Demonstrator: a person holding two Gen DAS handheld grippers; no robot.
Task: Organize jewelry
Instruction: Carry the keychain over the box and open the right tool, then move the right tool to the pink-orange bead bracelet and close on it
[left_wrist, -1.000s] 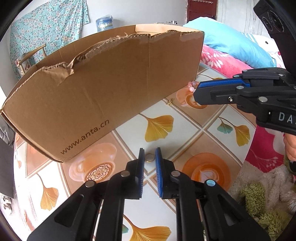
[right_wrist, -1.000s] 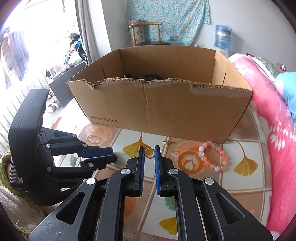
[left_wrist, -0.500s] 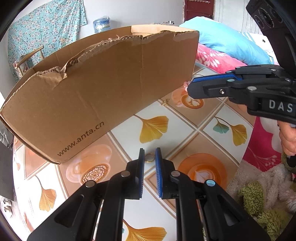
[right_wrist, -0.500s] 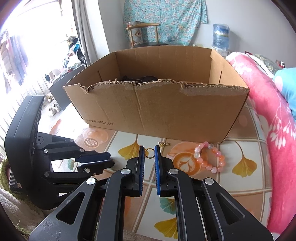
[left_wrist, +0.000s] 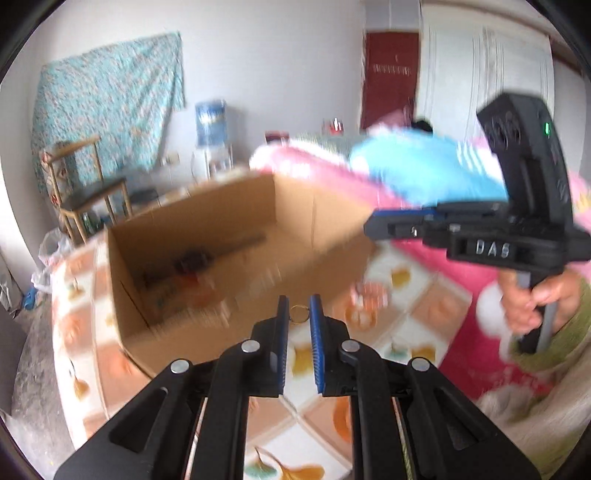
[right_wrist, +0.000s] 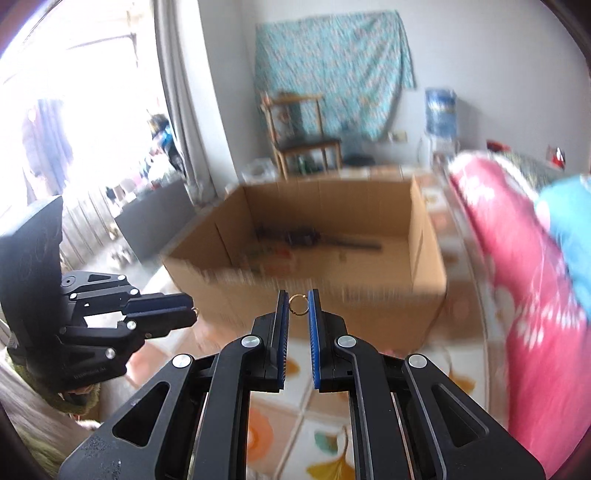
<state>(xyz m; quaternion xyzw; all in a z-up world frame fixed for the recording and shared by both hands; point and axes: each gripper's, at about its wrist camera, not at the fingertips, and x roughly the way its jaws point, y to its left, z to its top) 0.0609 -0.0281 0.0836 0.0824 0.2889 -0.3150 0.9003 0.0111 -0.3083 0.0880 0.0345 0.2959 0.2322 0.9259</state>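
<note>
Above the tiled table (left_wrist: 406, 310), your left gripper (left_wrist: 299, 315) is pinching a gold ring (left_wrist: 300, 314); your right gripper (right_wrist: 298, 306) is pinching another gold ring (right_wrist: 297, 305), both before the cardboard box (right_wrist: 369, 295).

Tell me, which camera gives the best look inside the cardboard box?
The right wrist view: it faces the open cardboard box squarely, showing dark items on its floor, though blurred. The left wrist view catches the box at an angle, and its contents are smeared further by motion.
</note>
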